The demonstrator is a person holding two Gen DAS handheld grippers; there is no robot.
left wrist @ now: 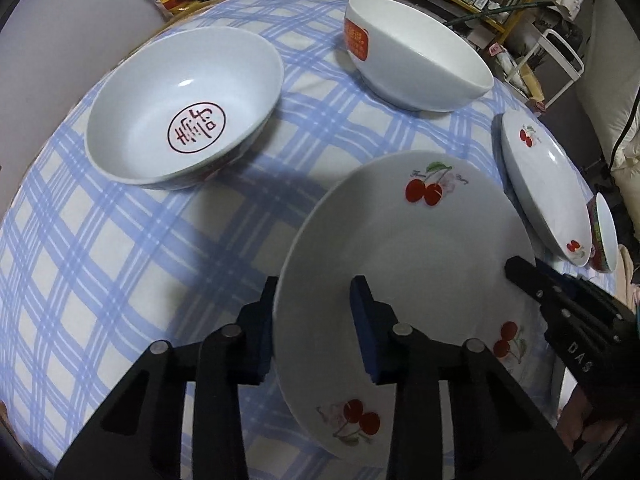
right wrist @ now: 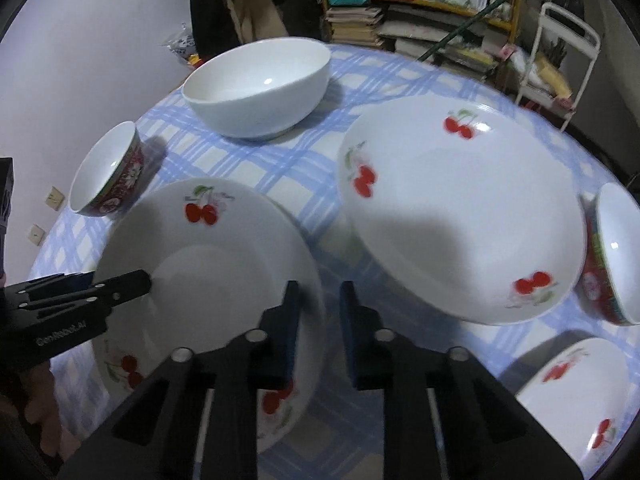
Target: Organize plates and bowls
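Observation:
A white plate with cherry prints (left wrist: 400, 260) (right wrist: 208, 264) lies on the blue-checked cloth, with a gripper on each side of it. My left gripper (left wrist: 314, 312) (right wrist: 138, 280) straddles its left rim: one pad stands outside the edge and the other over the plate's inside, with a wide gap between them. My right gripper (right wrist: 320, 304) (left wrist: 516, 268) is shut on the opposite rim. A second cherry plate (right wrist: 460, 216) (left wrist: 540, 184) lies just to the right.
A bowl with a red character (left wrist: 184, 108) and a white bowl with an orange label (left wrist: 416, 56) (right wrist: 260, 84) stand further back. Red-patterned bowls (right wrist: 108, 172) (right wrist: 612, 256) sit at both sides, and a third cherry plate (right wrist: 572, 400) lies near right. Cluttered shelves (right wrist: 440, 0) stand behind the table.

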